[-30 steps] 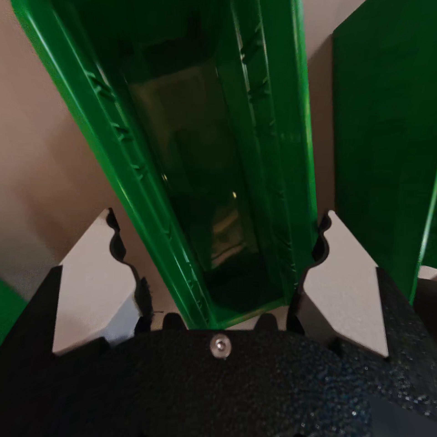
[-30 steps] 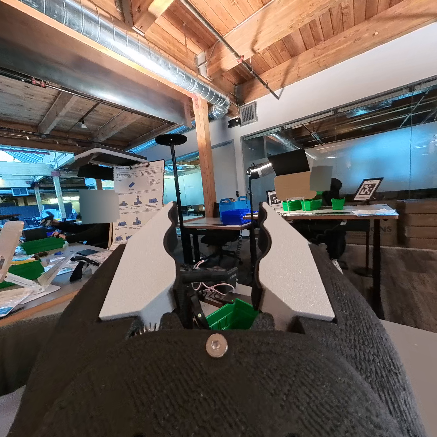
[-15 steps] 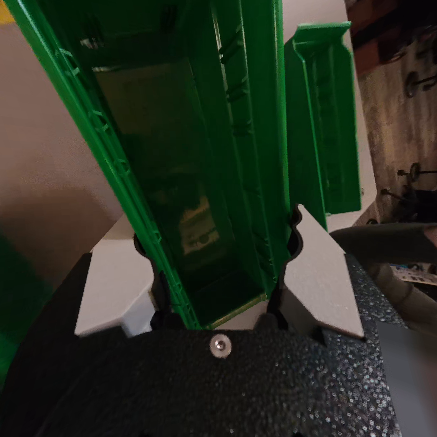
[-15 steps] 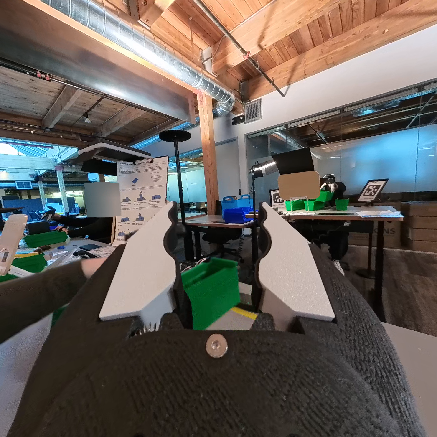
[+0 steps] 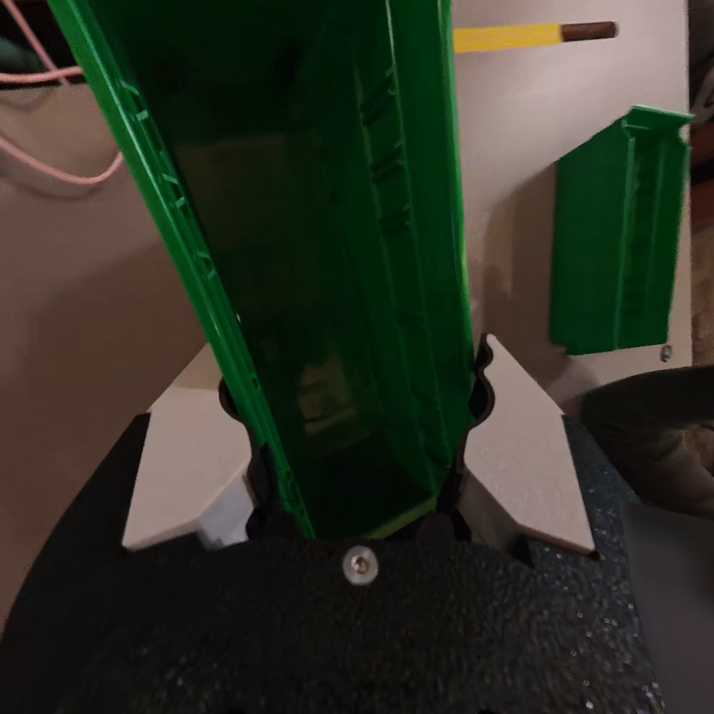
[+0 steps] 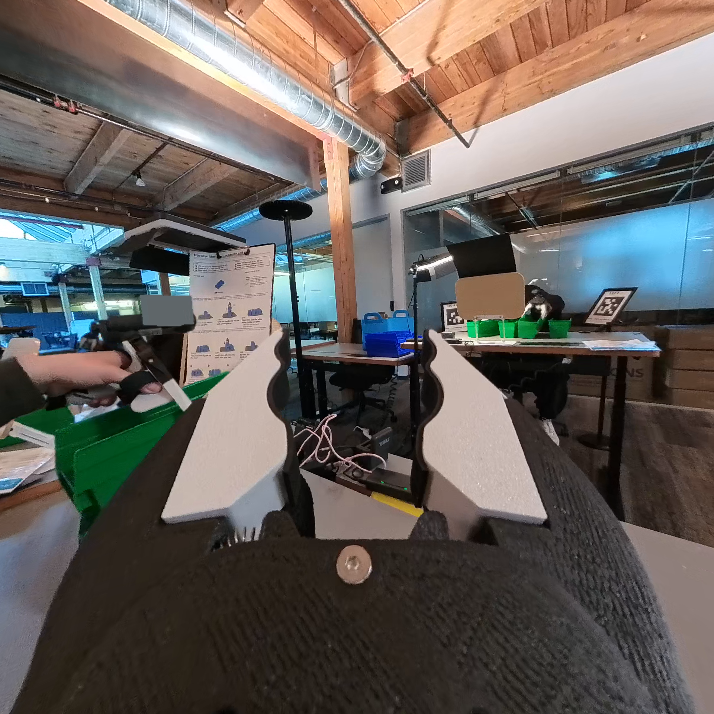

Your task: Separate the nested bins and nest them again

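now that my left tool (image 5: 349, 421) has clamped across a bin (image 5: 309, 232) and swung it off, the second bin (image 5: 618, 247) lies well right of it on the bench (image 5: 77, 309): separated, nesting next. only the right view shows my right tool (image 6: 353, 405) open and empty, aimed over the room.
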Motion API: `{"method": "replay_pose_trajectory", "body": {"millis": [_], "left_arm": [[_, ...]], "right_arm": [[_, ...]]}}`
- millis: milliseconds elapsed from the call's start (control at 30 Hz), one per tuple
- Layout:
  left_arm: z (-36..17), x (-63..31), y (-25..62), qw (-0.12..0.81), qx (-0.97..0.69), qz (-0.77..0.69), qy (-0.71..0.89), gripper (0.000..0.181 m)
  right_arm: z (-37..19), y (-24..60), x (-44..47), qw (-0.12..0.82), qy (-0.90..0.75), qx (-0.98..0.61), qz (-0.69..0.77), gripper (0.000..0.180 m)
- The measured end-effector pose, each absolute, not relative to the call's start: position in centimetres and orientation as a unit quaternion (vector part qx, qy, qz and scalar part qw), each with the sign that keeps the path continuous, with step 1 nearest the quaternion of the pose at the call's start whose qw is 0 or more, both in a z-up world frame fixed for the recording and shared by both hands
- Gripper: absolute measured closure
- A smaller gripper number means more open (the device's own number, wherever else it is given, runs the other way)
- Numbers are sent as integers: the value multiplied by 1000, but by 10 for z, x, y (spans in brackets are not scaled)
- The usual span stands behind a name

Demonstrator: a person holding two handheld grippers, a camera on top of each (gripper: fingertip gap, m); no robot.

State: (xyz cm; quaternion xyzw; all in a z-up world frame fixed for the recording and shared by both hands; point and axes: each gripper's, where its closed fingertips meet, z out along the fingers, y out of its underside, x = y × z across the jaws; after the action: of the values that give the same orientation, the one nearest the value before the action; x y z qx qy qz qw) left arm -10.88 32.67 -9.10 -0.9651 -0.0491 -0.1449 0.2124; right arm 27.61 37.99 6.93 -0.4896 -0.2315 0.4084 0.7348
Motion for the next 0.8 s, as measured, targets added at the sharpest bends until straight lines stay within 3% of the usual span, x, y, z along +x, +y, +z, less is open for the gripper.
{"method": "replay_pose_trajectory", "body": {"millis": [233, 800], "left_arm": [[-124, -124, 318, 174, -960, -207, -75, 60], [-135, -124, 310, 121, -966, -229, -8, 60]], "right_arm": [[68, 382, 274, 734, -234, -494, 403, 112], [58, 390, 261, 724, -245, -512, 393, 113]]}}
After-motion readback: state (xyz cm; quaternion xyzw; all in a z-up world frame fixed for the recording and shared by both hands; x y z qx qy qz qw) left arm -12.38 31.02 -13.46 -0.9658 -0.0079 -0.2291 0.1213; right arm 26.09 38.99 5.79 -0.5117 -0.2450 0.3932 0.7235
